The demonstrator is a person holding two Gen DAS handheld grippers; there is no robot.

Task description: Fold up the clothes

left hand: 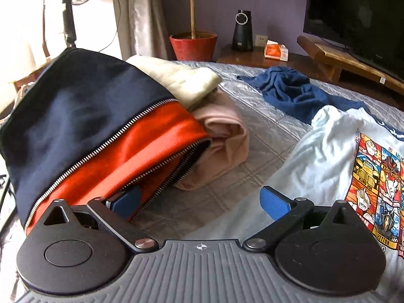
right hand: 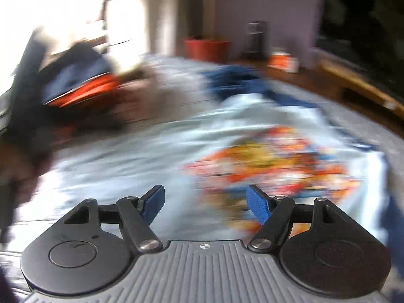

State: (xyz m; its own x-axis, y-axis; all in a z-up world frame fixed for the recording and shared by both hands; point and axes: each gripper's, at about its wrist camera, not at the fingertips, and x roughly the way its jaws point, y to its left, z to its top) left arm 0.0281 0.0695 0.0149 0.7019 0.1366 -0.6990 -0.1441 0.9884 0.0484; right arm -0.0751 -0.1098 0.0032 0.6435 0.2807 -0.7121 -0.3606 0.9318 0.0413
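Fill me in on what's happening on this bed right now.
A person with a gripper in each hand is sorting clothes on the bed. The left gripper is open, one finger inside the zip opening of the navy and orange bag; folded cream and pink clothes lie beside it. The right gripper is open and empty above the white printed T-shirt, which lies unfolded. A blue garment lies crumpled beyond.

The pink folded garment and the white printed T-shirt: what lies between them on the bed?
Only bare grey quilted bedspread lies between the pink garment and the T-shirt, in the left wrist view.
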